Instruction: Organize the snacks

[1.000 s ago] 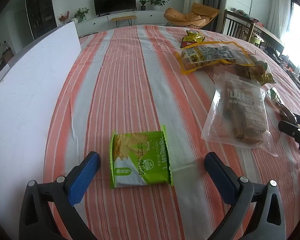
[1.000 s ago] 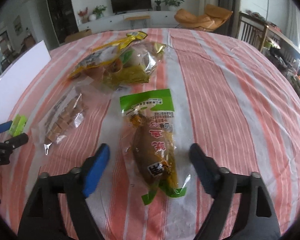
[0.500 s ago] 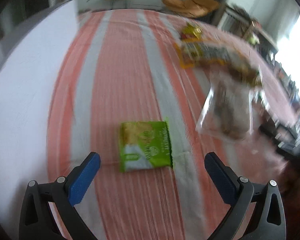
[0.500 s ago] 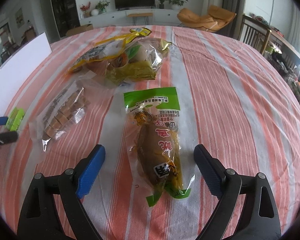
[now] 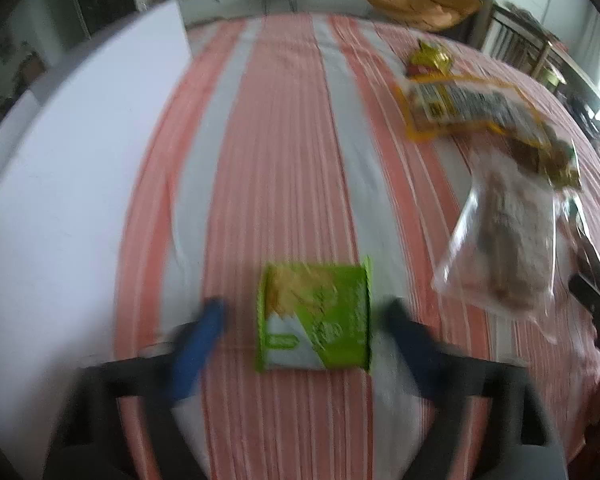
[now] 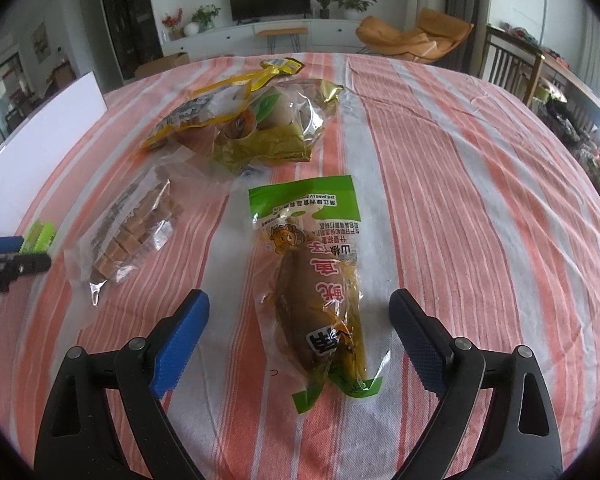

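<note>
Left gripper point(image 5: 304, 316) blurred, jaws apart, straddling the green cracker packet point(image 5: 315, 318) lying flat low in the centre of its frame, fingers near both sides but not yet touching. Right gripper point(image 6: 299, 312) spread wide either side of the long brown snack pouch point(image 6: 318, 280) at lower centre of its view, no contact. Beyond, clear bag of brown cubes point(image 6: 130, 228) at left, yellow-edged bag point(image 6: 204, 110) and egg pack point(image 6: 280, 120) heaped at upper centre, all on the striped cloth point(image 6: 460, 184); white board point(image 5: 72, 168) at far left. Judged stage: approach for first picks. Next: squeezing squarely across each pack, then lifting.
</note>
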A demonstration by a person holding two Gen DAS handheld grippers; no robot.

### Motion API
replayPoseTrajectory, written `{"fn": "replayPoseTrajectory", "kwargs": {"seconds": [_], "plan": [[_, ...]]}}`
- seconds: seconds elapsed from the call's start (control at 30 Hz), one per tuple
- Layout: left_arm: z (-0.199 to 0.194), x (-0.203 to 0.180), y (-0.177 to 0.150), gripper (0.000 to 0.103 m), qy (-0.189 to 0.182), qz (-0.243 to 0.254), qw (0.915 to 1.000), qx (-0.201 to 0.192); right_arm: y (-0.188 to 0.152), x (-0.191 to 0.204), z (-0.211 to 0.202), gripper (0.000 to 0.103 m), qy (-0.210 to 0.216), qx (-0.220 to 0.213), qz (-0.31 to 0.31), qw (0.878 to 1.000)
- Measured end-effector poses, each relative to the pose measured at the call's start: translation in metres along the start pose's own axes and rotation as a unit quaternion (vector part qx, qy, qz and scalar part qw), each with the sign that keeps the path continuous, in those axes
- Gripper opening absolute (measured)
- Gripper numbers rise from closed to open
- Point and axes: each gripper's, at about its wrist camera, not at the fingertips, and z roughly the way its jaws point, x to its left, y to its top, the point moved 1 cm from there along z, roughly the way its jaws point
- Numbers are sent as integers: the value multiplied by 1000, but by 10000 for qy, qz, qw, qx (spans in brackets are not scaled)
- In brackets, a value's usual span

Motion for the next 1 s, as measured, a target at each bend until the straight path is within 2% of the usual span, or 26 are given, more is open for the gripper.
{"fn": "replayPoseTrajectory", "kwargs": {"seconds": [0.1,0.13,0.17,0.2,0.23,0.27,0.3,0.33,0.37,0.43,0.53,0.57,0.6,0.67,0.7,0.77,0.8,0.9,1.0], "plan": [[-3,0,-1,48,-224,88,9997,52,0,-5,-2,94,180,-37,80,9998],[-5,1,-3,48,-379,109,9992,48,1,-11,-3,94,395,-40,190,9990],[-9,4,-7,48,-575,78,9983,25,4,-23,-6,94,788,7,458,9958],[-12,7,-10,48,-680,41,9977,-15,6,-34,-8,94,1141,77,776,9904],[-16,10,-14,48,-760,-4,9971,-54,10,-52,-9,92,1594,230,1290,9785],[-19,12,-17,48,-822,-74,9965,-95,13,-66,-9,89,1886,368,1697,9666],[-22,14,-19,48,-881,-142,9959,-128,20,-79,-12,85,2001,509,1986,9581],[-24,16,-21,48,-942,-211,9952,-159,26,-81,-14,81,1920,599,1939,9602],[-29,18,-22,48,-1044,-319,9938,-206,36,-78,-16,81,1726,778,1698,9671],[-38,18,-25,48,-1198,-448,9914,-286,48,-60,-14,81,1440,1061,1117,9775],[-57,18,-31,48,-1360,-462,9887,-436,52,-24,1,78,835,1507,244,9847],[-65,18,-33,48,-1400,-444,9880,-482,50,-15,10,70,526,1709,-3,9839],[-72,20,-35,48,-1448,-429,9871,-530,47,-12,15,62,388,1773,-92,9834],[-90,24,-40,48,-1554,-438,9847,-654,44,-11,17,47,105,1729,-230,9846],[-97,27,-41,48,-1608,-466,9834,-701,43,-13,14,46,172,1704,-139,9851],[-116,33,-48,48,-1802,-562,9783,-856,39,-19,0,37,193,1600,28,9869],[-123,36,-51,48,-1880,-605,9759,-924,38,-21,-8,37,292,1548,121,9874],[-147,48,-55,48,-2135,-792,9669,-1153,30,-32,-38,36,992,1354,797,9826],[-168,70,-51,48,-2234,-1024,9598,-1358,36,-20,-71,36,1812,1039,1228,9702]]}}
